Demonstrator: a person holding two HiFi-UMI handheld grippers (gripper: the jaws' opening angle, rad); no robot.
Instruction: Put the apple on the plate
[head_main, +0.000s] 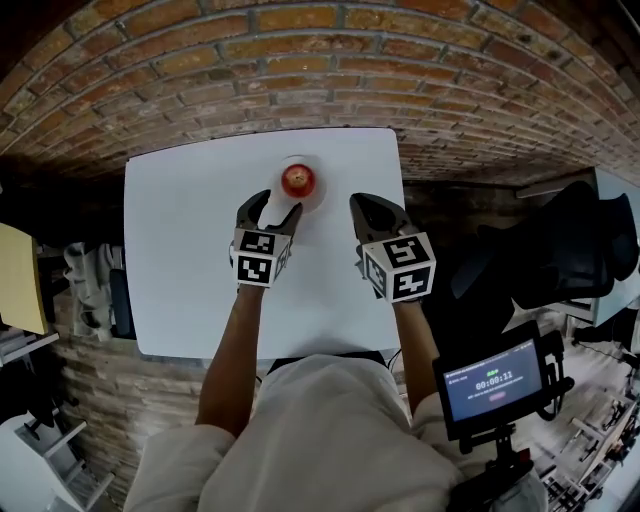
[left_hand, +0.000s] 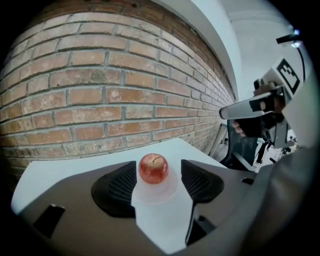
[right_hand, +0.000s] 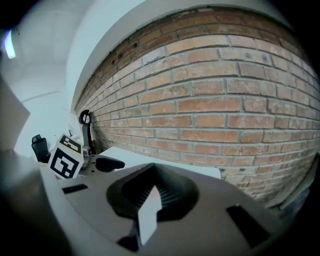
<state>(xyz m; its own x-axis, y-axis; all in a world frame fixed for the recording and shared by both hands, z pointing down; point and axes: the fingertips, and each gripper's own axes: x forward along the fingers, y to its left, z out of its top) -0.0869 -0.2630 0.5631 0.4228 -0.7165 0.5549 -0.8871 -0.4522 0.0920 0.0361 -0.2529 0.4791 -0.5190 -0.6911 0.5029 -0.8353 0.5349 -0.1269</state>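
White on white makes the plate (head_main: 319, 196) hard to pick out in the head view: only a faint round rim separates it from the table (head_main: 190, 250), which stands against a brick wall (head_main: 300, 60). The red apple (head_main: 298, 180) sits in the middle of the plate, near the table's far edge, with its stem dimple facing up at the camera. The left gripper (head_main: 272, 207) points at the apple with its jaws spread; the fruit lies just past the two tips, apart from both. The right gripper (head_main: 373, 208) is beside it over bare table, well clear of the plate, with its jaws drawn together. In the left gripper view the apple stands upright, its stem-to-base axis vertical and the short stem on top. It shows in the gap between the ribbed pads (left_hand: 117, 187), with clear space on either side, so nothing is gripped. The gripper's grey body cuts off the near part of the plate, and the right gripper shows at the frame's right edge. In the right gripper view the pads meet at their tips with only a thin wedge of table showing below and nothing caught between them. The gripper's own body hides most of the table. The left gripper's marker cube (right_hand: 65, 162) shows at the left, in front of the wall.
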